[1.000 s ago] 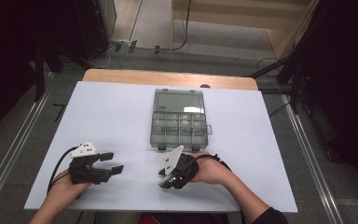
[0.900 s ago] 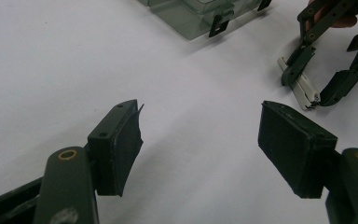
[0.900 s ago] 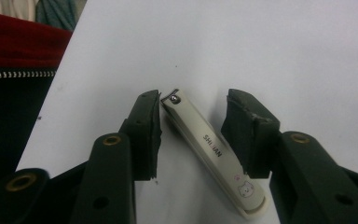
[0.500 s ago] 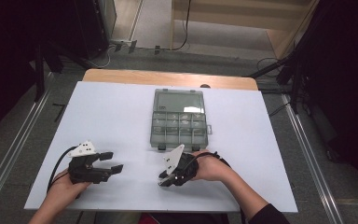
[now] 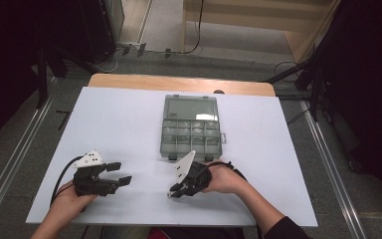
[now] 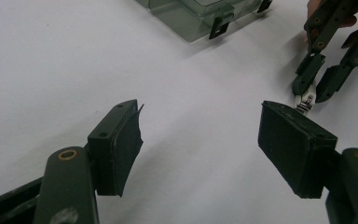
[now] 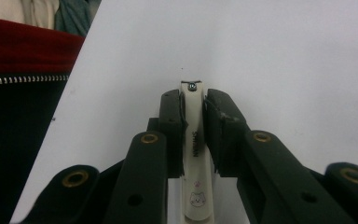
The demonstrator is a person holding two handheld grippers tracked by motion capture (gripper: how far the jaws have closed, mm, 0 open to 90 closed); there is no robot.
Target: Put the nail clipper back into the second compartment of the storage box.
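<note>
Holding a white nail clipper [image 7: 194,140], the right gripper [image 5: 179,189] is seen near the table's front edge, just in front of the compartment box [image 5: 191,129]. The clipper is clamped flat between the two jaws, its long axis in line with them and its metal cutting end projecting past the tips, as shown in the right gripper view. In the left gripper view the same metal tip [image 6: 306,101] is seen close above the white table [image 5: 129,114]; whether it touches cannot be told.

The left gripper [image 5: 119,173] is released, jaws spread wide, nothing between them. It is aimed toward the right gripper, so the clipper lies ahead of it and slightly to its right. The clipper's long axis points roughly back at the left gripper. The box lies behind the right gripper, closer to it than to the left.

Against the frames from a second earlier, hardly any difference is noted: both grippers are found in nearly the same places, the box unmoved.
</note>
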